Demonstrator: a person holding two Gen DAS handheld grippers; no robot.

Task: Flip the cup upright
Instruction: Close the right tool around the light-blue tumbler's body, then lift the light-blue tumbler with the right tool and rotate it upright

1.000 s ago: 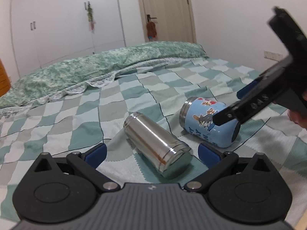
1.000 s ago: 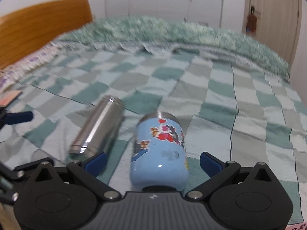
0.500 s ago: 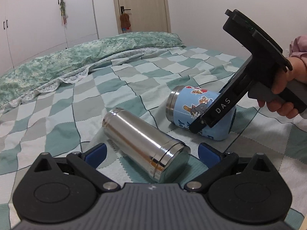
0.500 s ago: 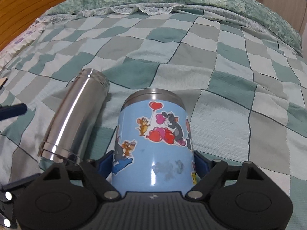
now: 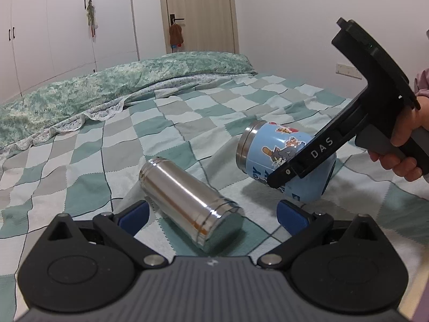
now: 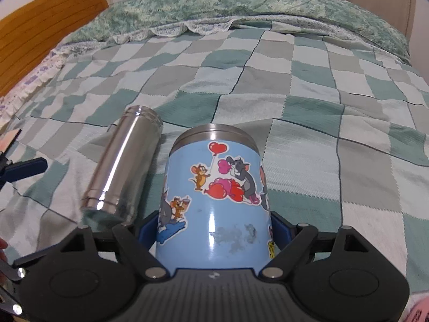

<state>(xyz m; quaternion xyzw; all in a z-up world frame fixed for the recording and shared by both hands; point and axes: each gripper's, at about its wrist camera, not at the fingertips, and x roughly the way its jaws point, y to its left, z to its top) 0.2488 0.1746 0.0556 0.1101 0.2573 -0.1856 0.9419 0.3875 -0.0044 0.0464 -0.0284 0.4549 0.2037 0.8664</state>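
Observation:
A blue cartoon-sticker cup (image 6: 214,201) with a steel rim lies between my right gripper's (image 6: 214,228) blue pads, which press its base end on both sides. In the left wrist view the blue cup (image 5: 270,147) is tilted, rim end raised off the bedspread, held by the right gripper (image 5: 303,163). A plain steel cup (image 5: 187,201) lies on its side on the bed, between the spread fingers of my open left gripper (image 5: 211,214). The steel cup also shows in the right wrist view (image 6: 123,163), left of the blue cup.
Both cups are on a green and grey checkered bedspread (image 5: 80,166). A rumpled green floral quilt (image 5: 107,86) lies along the far side. A wooden headboard (image 6: 40,29) stands at the left in the right wrist view. A door (image 5: 198,13) and wardrobes stand behind.
My right gripper moved onto the blue cup and shut on its base end, and the cup's rim end has lifted. The left gripper stayed open around the steel cup.

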